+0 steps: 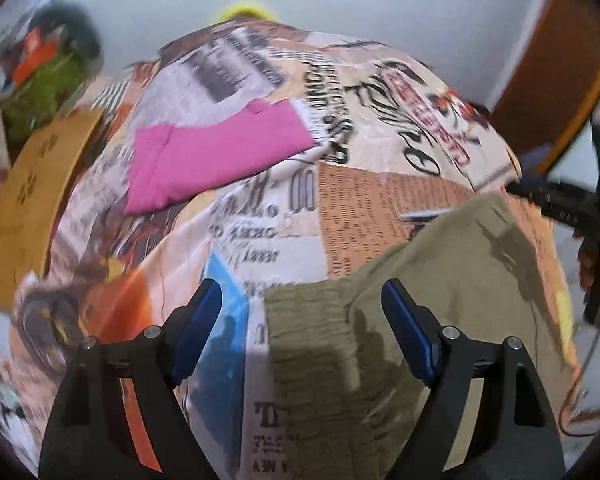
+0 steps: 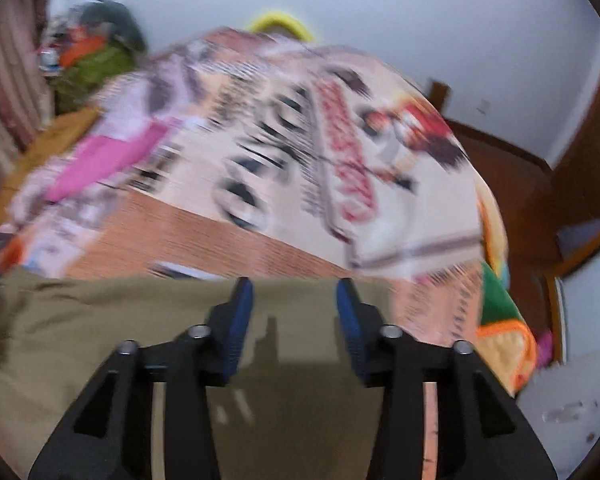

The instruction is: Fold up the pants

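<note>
Olive-khaki pants (image 1: 440,280) lie on a bed covered with a newspaper-print sheet (image 1: 260,128). Their gathered waistband (image 1: 312,328) sits just below my left gripper (image 1: 302,296), which hovers above with its blue pads wide apart and nothing between them. In the right wrist view the same pants (image 2: 100,320) spread across the lower half. My right gripper (image 2: 294,292) stands over their far edge, jaws partly apart, and no cloth is pinched between the pads. The other handheld gripper (image 1: 568,208) shows at the right edge of the left wrist view.
A folded pink garment (image 1: 216,156) lies farther back on the bed. A tan cardboard piece (image 1: 32,196) rests at the left edge, with a green and orange heap (image 1: 48,80) behind it. Brown wooden bed frame (image 2: 512,184) runs along the right. White wall behind.
</note>
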The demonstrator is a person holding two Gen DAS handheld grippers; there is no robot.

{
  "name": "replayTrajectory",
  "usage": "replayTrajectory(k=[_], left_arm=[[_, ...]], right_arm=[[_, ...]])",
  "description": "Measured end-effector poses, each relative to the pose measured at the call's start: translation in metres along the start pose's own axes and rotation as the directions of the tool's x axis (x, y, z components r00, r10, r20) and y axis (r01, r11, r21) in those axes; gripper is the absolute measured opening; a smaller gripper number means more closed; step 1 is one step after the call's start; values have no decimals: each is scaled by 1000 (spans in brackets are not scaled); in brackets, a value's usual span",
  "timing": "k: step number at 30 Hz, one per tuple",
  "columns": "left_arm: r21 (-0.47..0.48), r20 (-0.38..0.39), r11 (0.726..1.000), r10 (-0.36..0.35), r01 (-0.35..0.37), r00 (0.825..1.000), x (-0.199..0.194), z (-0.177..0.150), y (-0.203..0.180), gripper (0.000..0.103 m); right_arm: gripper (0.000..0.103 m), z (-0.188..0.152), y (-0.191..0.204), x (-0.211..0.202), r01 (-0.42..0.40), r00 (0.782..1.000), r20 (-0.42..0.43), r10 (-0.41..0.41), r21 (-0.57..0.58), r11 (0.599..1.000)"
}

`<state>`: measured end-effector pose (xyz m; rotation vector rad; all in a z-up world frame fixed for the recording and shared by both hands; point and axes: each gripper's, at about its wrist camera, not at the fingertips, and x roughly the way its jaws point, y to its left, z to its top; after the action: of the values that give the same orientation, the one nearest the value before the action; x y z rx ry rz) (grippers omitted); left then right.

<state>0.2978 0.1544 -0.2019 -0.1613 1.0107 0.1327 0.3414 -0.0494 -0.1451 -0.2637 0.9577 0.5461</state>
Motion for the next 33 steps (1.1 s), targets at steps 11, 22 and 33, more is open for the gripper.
replayTrajectory(k=[11,22,33], left_arm=[[-56,-123,998,30,-37,992,59,-10,22,84],[-135,-98,987,70,-83,993,59,-15,26,84],[-34,-67,998,52,-55,996,19,-15,9,84]], right_arm=[[41,-14,77,92,-90,969,-240,55,-138,986],[40,-24,12,80,30,976,-212,-48,-86,996],[43,-21,41,19,-114,987,-115,112,-14,993]])
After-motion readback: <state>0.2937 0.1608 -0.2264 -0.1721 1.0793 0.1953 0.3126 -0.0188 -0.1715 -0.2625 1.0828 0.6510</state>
